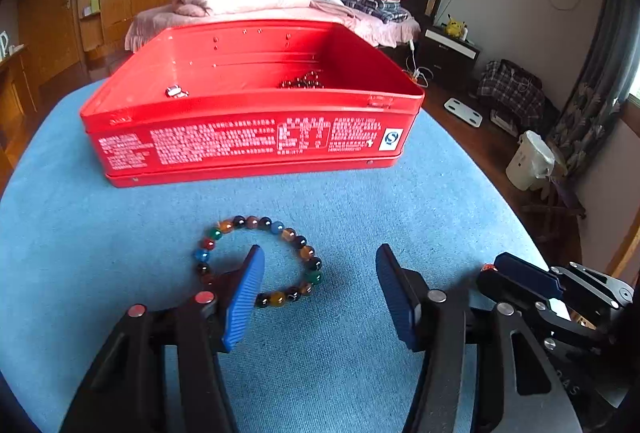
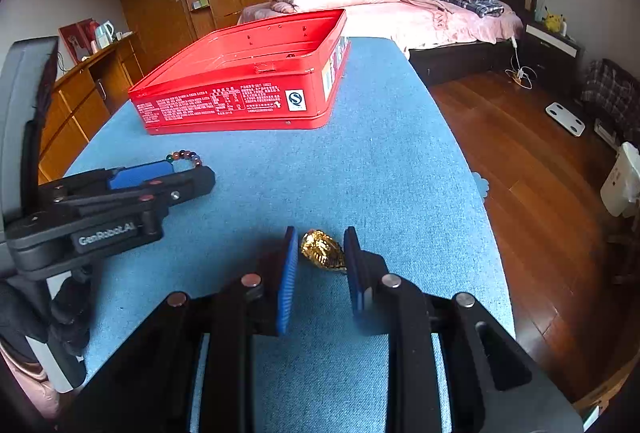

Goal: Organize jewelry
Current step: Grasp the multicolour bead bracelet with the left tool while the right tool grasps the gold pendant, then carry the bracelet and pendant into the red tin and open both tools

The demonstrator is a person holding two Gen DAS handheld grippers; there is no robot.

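Right tongs (image 2: 320, 253) straddle gold watch (image 2: 323, 249), table edge (image 2: 472, 169) near.

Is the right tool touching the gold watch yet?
Cannot tell. In the right wrist view the gold watch sits between the right tool's open fingers, with a sliver of cloth on the left, but the right side looks flush.

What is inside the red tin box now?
Inside the red tin box lie a small silver piece at the left and a dark beaded strand at the right. The front wall hides the nearest floor.
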